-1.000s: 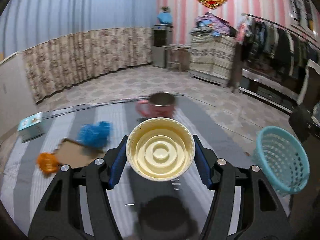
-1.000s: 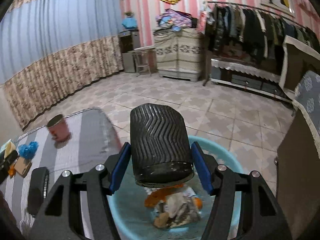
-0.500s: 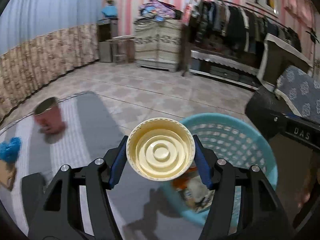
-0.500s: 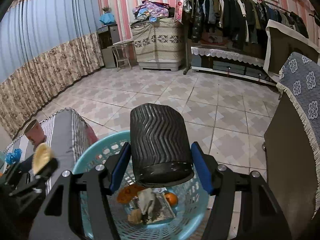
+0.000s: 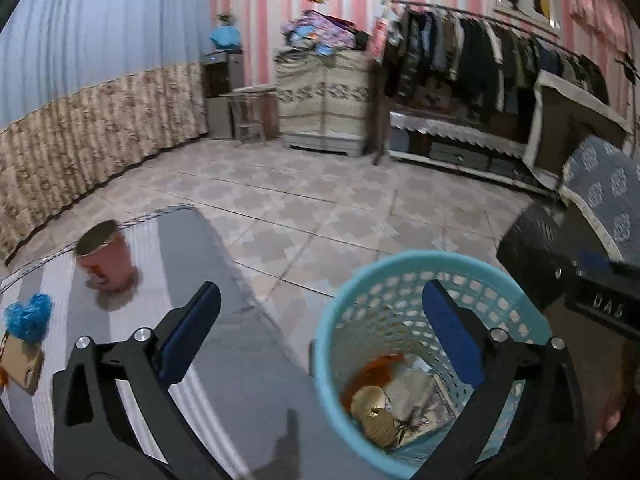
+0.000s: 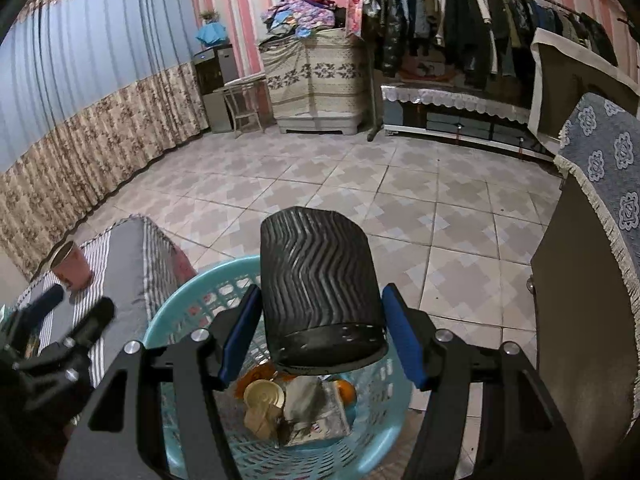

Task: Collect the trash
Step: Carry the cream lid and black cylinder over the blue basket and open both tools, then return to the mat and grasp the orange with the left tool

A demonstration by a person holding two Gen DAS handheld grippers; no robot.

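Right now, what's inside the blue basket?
The blue basket holds a round yellowish lid, crumpled grey paper, orange scraps and a printed wrapper. The black ribbed cup hides the far side.

Light: dim, even indoor, source unseen | Shadows: soft, one beside the cup (image 5: 105, 255) on the table (image 5: 224, 320) | Glare: none strong | Blur: cup and left-wrist view edges smeared; right-wrist view sharper | Distortion: heavy fisheye bowing, dark corners in both views
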